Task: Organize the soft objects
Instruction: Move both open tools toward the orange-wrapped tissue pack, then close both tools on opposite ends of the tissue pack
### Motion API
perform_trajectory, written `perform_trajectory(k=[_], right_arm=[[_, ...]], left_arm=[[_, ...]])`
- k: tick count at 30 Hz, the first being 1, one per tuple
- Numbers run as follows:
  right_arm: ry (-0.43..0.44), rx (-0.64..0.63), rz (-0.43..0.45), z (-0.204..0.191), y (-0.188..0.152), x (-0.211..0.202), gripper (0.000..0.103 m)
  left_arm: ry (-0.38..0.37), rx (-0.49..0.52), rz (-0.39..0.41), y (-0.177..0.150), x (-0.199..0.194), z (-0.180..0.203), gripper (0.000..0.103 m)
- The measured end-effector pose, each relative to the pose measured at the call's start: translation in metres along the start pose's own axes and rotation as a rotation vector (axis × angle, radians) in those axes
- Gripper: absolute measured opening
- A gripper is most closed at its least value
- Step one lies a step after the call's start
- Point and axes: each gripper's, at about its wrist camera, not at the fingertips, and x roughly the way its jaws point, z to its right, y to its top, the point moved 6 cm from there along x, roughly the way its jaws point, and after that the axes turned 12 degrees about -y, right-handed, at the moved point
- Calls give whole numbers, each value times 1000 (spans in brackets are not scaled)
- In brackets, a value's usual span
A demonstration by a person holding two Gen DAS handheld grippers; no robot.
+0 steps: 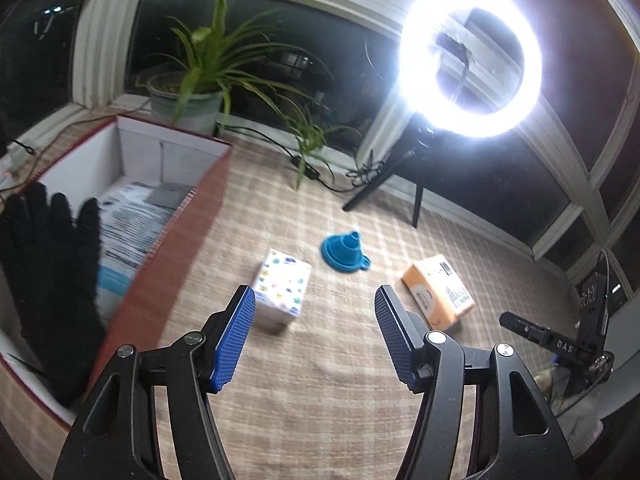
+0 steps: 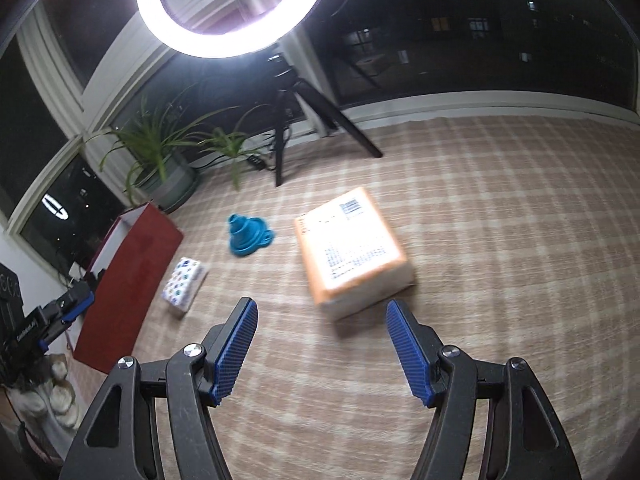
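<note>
black glove (image 1: 52, 280) lies draped over the near wall of the red box (image 1: 176, 264) at the checked cloth's (image 1: 320, 380) left edge; patterned tissue pack (image 1: 282, 284), blue funnel (image 1: 346, 250), orange pack (image 2: 352, 248) mid-cloth; left gripper (image 1: 316, 340) and right gripper (image 2: 322, 348) jaws spread, empty

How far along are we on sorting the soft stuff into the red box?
Done, apparently: a black glove already lies in the red box. In hand: nothing; the left gripper and right gripper are both open and empty. Left: the patterned tissue pack, the orange pack and the blue funnel lie on the checked cloth.
</note>
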Motion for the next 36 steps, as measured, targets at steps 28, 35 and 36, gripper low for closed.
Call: perform_trajectory(k=[28,35,36], right_arm=[[68,-91,-217,27,44,77,65],[117,-62,-282,29,51,100,60],[122,-62,-289,28,51,102,60]], left_arm=[[-265,26,-223,-41,140,105,62],[-300,-5,-271,-45,170,115,62],[-305,-12,-277,-45,174,116,62]])
